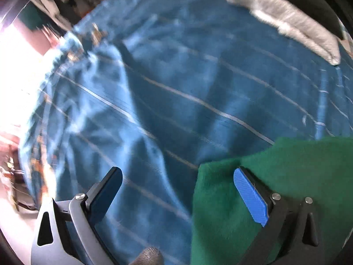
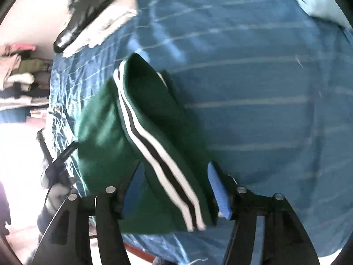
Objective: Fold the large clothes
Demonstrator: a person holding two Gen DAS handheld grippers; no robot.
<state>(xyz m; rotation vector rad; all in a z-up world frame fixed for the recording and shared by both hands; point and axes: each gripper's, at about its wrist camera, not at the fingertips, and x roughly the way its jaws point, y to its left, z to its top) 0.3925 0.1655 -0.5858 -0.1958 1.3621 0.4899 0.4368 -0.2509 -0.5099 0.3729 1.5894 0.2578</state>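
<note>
A green garment [image 2: 103, 137] with white and black side stripes [image 2: 158, 154] lies folded on a blue striped bedspread [image 2: 253, 88]. In the left wrist view its plain green cloth [image 1: 297, 176] fills the lower right. My left gripper [image 1: 176, 181] is open above the bedspread [image 1: 176, 77]; its right finger [image 1: 249, 194] is over the green cloth and nothing is between the jaws. My right gripper [image 2: 174, 183] is open, its fingers on either side of the striped edge of the garment without closing on it.
A white and black fleecy garment [image 1: 282, 15] lies at the far side of the bed; it also shows in the right wrist view [image 2: 92, 19]. A pile of clothes [image 2: 17, 75] sits beyond the bed's left edge. A pale blue pillow [image 2: 320, 2] is at the top right.
</note>
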